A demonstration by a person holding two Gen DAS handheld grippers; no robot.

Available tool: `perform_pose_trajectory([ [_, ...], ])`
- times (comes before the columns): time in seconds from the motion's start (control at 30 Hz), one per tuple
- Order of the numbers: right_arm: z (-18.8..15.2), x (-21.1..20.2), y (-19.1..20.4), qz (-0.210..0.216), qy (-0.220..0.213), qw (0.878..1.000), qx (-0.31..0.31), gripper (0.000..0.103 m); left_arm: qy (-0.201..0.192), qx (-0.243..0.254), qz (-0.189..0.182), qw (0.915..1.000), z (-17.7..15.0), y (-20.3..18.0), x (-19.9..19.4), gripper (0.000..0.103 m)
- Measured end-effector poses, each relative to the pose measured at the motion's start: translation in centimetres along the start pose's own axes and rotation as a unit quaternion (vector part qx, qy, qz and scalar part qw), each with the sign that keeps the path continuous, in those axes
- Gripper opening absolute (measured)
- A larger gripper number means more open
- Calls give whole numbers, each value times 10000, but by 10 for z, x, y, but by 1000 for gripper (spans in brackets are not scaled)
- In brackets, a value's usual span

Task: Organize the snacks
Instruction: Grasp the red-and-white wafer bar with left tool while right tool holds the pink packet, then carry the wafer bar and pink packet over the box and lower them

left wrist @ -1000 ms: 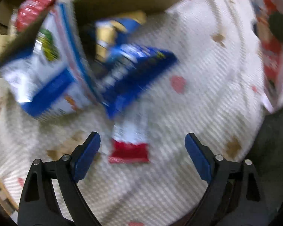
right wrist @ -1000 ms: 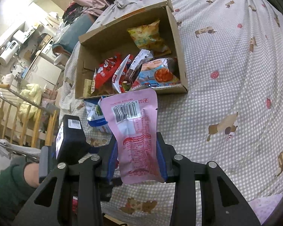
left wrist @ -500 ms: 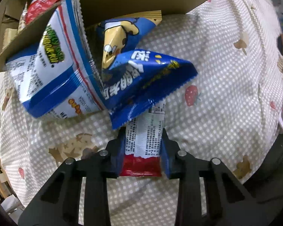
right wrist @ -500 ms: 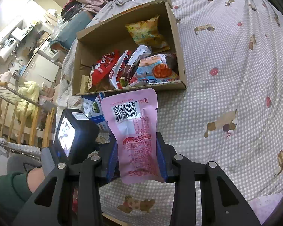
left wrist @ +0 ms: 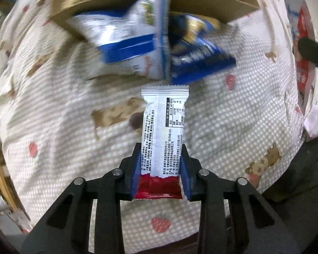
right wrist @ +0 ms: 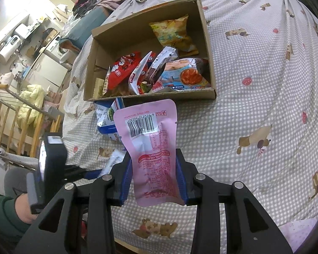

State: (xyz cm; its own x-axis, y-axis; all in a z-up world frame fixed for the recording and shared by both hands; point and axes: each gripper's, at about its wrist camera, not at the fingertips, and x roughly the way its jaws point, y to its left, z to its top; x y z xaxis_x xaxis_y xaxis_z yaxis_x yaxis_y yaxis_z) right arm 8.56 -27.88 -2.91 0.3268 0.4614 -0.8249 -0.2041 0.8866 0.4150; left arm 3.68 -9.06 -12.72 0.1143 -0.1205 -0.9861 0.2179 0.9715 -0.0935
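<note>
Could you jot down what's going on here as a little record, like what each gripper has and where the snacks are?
left gripper: shut on white and red snack bar, lifted off the bedspread
right gripper: shut on pink pouch, barcode side showing
cardboard box: on the bedspread, holds several snack bags
outside the box: blue and white bag and dark blue bag, against its near wall
surface: checked bedspread with animal prints

Left gripper [left wrist: 160,169], open wide a second ago, now clamps white-and-red snack bar [left wrist: 163,135]; lifts it clear of blue bag [left wrist: 199,63], off checked bedspread [left wrist: 53,110].
</note>
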Motion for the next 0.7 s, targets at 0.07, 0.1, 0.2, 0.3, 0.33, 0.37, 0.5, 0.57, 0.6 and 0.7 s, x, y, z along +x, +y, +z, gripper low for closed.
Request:
perform_pose_trajectory([
  [0.07,-1,1,2,-9,-5,10000,-12,39,-45,-143,-89,9998,-11,21,-7,28],
  [0.1,-1,1,2,-10,-5,10000,-12,39,-82,-188,-104,9997,-15,31,-10,28],
  [0.2,-1,3,4,-18,4,10000,-12,39,-245,-295,-103,9992,-30,45,-30,28],
  [0.3,-2,4,5,93,31,9999,62,39,-529,-319,75,9981,-36,54,-52,28],
  [0.33,-1,4,6,109,13,9999,61,39,-651,-325,140,9973,-38,56,-59,28],
  [0.37,-1,3,8,126,-7,9999,48,39,-781,-354,208,9961,-38,60,-68,28],
  [0.5,2,1,18,228,-136,9996,-58,39,-1248,-567,270,9902,-26,67,-97,28],
  [0.57,4,1,21,269,-180,9994,-83,39,-1497,-657,296,9861,-17,71,-112,28],
  [0.6,5,1,22,275,-208,9994,-97,39,-1578,-701,280,9846,-4,74,-118,28],
  [0.7,10,0,25,317,-321,9989,-149,39,-1806,-820,240,9798,30,89,-133,28],
])
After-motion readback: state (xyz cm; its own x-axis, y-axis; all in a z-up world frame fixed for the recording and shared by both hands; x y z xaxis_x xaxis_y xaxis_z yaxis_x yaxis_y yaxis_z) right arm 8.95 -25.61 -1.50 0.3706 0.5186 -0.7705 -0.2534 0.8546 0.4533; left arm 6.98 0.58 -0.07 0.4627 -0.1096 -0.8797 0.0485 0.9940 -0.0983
